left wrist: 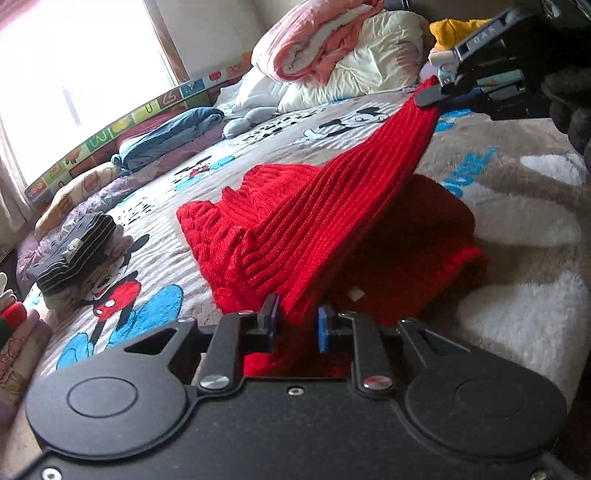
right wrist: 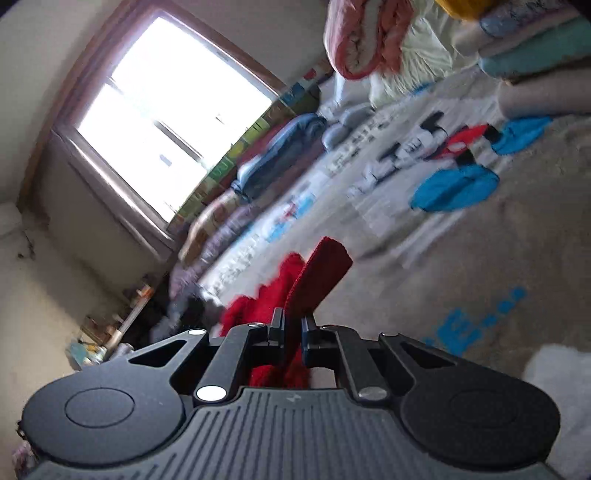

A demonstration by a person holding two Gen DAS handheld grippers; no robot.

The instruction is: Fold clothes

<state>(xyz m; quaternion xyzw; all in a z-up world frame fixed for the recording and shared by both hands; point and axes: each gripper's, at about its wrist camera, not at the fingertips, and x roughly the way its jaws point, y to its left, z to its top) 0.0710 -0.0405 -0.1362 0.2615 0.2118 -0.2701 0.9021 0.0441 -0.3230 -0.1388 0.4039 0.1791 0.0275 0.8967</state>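
Note:
A red ribbed knit garment [left wrist: 314, 221] lies partly bunched on the cartoon-print bed cover [left wrist: 155, 229]. My left gripper [left wrist: 297, 321] is shut on its near edge, low over the bed. My right gripper [left wrist: 439, 92] shows at the upper right of the left wrist view, shut on the far corner and holding it raised, so the knit stretches taut between the two. In the tilted, blurred right wrist view, my right gripper [right wrist: 293, 332] pinches a red flap of the garment [right wrist: 317, 273] that sticks up past its fingers.
A folded dark striped garment [left wrist: 74, 254] sits at the left on the bed. Blue folded cloth [left wrist: 173, 133], pink and cream quilts [left wrist: 332, 48] and a yellow item [left wrist: 454, 29] pile at the head. A bright window [right wrist: 166, 118] is at the left. More folded stacks [left wrist: 14, 332] sit near left.

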